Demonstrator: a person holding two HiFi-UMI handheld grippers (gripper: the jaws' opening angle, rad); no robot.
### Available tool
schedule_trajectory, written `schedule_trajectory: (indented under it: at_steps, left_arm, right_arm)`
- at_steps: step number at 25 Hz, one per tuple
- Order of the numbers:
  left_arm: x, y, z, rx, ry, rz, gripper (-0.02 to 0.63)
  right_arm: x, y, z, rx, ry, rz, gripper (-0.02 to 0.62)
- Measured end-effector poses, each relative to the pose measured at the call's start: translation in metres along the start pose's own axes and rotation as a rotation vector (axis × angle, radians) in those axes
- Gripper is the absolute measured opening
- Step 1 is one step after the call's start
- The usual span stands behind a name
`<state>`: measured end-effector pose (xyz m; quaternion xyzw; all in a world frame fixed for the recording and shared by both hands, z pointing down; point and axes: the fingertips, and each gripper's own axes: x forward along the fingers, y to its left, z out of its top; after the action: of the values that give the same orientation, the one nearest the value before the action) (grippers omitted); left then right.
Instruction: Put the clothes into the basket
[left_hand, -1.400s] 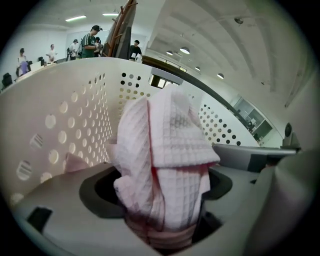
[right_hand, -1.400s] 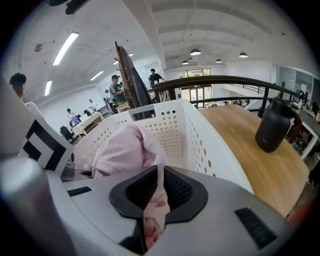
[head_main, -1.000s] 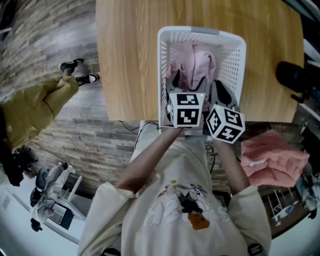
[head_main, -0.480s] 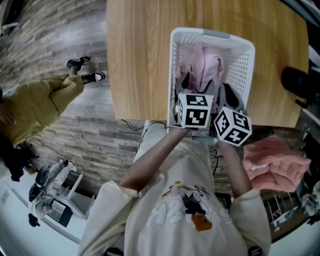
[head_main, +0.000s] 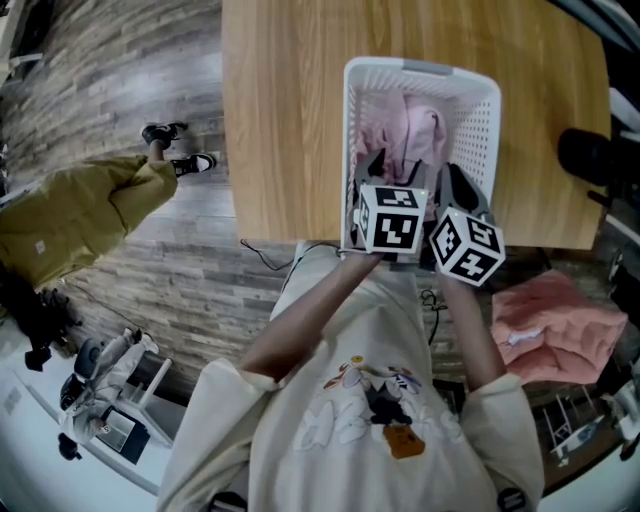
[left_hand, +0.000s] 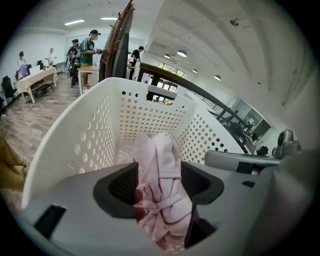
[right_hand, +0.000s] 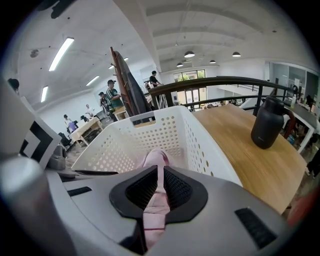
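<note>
1. The left gripper (left_hand: 158, 189), its jaws just closing, pinches the pink garment (head_main: 402, 125) bunched between them.
2. The right gripper (right_hand: 159, 191) clamps a fold of it.
3. The garment lies in the white basket (head_main: 420, 68), at the person's twelve o'clock.

A light wooden table (head_main: 290, 110) stands on a grey plank floor (head_main: 120, 60). At the table's near edge, right of its middle, sits an upright white perforated basket (head_main: 420, 68). A black flask (right_hand: 269, 122) stands on the tabletop further right, well apart from the basket, close to the table's right side.
</note>
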<state>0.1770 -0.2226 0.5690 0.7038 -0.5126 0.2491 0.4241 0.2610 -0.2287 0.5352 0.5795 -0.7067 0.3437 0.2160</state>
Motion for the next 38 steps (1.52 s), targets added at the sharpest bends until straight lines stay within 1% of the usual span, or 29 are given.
schedule_trajectory:
  at_steps: [5, 8, 11, 12, 14, 15, 18, 20, 23, 24, 25, 30, 33, 36, 38]
  left_arm:
    - [-0.014, -0.005, 0.004, 0.015, -0.023, -0.008, 0.247]
    - [-0.026, -0.006, 0.011, 0.03, -0.041, -0.003, 0.244]
    - [-0.038, -0.01, 0.014, 0.035, -0.065, 0.001, 0.218]
    - [-0.041, -0.012, 0.014, 0.038, -0.079, 0.007, 0.207]
    - [-0.051, -0.013, 0.018, 0.053, -0.115, 0.038, 0.153]
    - [-0.058, -0.012, 0.02, 0.058, -0.129, 0.054, 0.136]
    - [-0.079, -0.012, 0.026, 0.065, -0.169, 0.082, 0.113]
    - [-0.088, -0.013, 0.026, 0.073, -0.196, 0.087, 0.095]
    - [-0.102, -0.009, 0.017, 0.088, -0.179, 0.093, 0.038]
    - [-0.106, -0.007, 0.015, 0.094, -0.174, 0.098, 0.009]
    - [-0.11, -0.005, 0.014, 0.097, -0.173, 0.1, 0.002]
    - [-0.129, -0.002, 0.009, 0.112, -0.189, 0.06, 0.002]
    - [-0.147, 0.004, 0.008, 0.12, -0.209, 0.025, 0.002]
    - [-0.161, 0.015, 0.001, 0.133, -0.202, -0.018, 0.002]
    - [-0.173, 0.026, -0.002, 0.147, -0.209, -0.025, 0.002]
  right_arm:
    - [-0.009, 0.007, 0.001, -0.006, -0.018, 0.007, 0.051]
    - [-0.015, 0.01, 0.002, -0.01, -0.03, 0.015, 0.051]
    - [-0.024, 0.014, 0.008, -0.017, -0.051, 0.03, 0.051]
    - [-0.027, 0.015, 0.011, -0.022, -0.059, 0.038, 0.051]
    - [-0.033, 0.019, 0.014, -0.037, -0.074, 0.057, 0.051]
    - [-0.035, 0.021, 0.014, -0.045, -0.08, 0.066, 0.051]
    - [-0.045, 0.027, 0.015, -0.06, -0.1, 0.096, 0.051]
    - [-0.052, 0.034, 0.019, -0.071, -0.121, 0.112, 0.051]
    - [-0.065, 0.043, 0.017, -0.082, -0.142, 0.123, 0.051]
    - [-0.069, 0.047, 0.017, -0.086, -0.147, 0.124, 0.051]
    - [-0.072, 0.05, 0.017, -0.089, -0.151, 0.124, 0.051]
    - [-0.088, 0.07, 0.017, -0.083, -0.18, 0.11, 0.051]
    - [-0.098, 0.083, 0.016, -0.086, -0.202, 0.083, 0.051]
    - [-0.107, 0.095, 0.009, -0.082, -0.219, 0.05, 0.051]
    - [-0.112, 0.104, 0.003, -0.082, -0.227, 0.033, 0.051]
